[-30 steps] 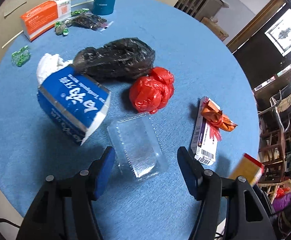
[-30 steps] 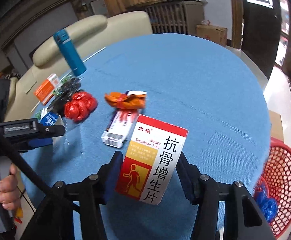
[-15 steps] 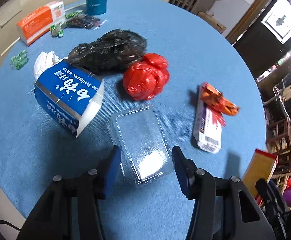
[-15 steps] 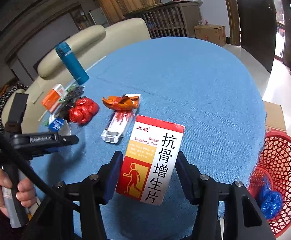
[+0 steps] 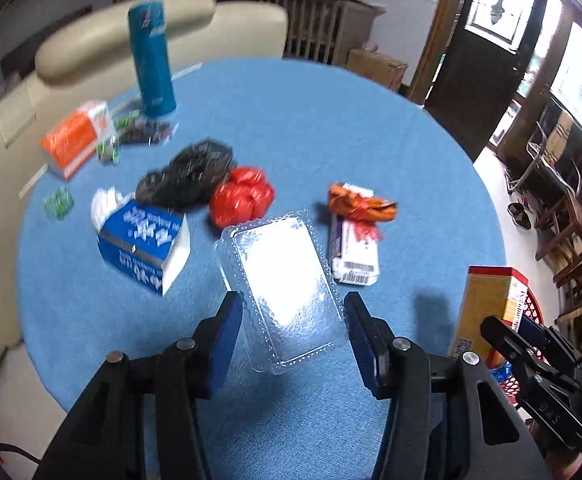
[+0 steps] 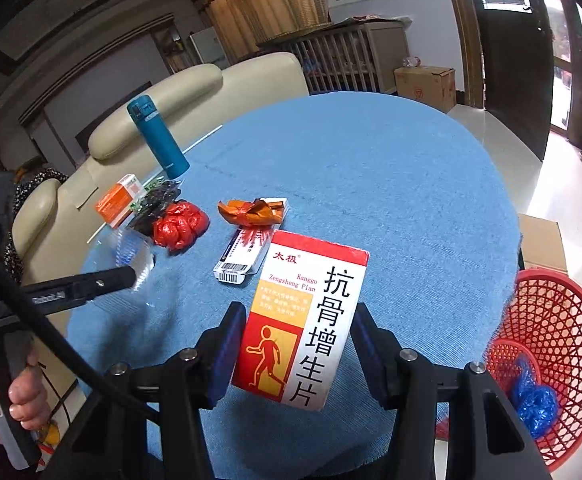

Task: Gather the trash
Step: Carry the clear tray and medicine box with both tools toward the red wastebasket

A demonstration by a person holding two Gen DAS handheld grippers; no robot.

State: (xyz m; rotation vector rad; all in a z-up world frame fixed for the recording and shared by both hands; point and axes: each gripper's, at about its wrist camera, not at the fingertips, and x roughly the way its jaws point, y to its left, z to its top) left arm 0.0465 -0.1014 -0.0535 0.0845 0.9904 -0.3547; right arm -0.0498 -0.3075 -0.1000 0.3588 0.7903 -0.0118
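Left wrist: left tool (image 5: 293,316) clamps clear tray (image 5: 281,284), lifted since; right tool (image 6: 297,344) grips box (image 6: 305,324).

Round blue table (image 5: 331,128), teal bottle (image 5: 151,60), orange box (image 5: 75,139), black bag (image 5: 187,174), red bag (image 5: 242,197), blue carton (image 5: 143,246), barcoded box (image 5: 355,256)

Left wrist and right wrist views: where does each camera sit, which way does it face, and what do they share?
Left wrist: sits on the left gripper, facing across the blue table toward the sofa; its fingers grip a clear plastic clamshell; the right gripper shows at far right.
Right wrist: sits on the right gripper, facing the same table; its fingers clamp a medicine box; the person's left hand shows lower left.
Shared: teal bottle, red bag, red basket.
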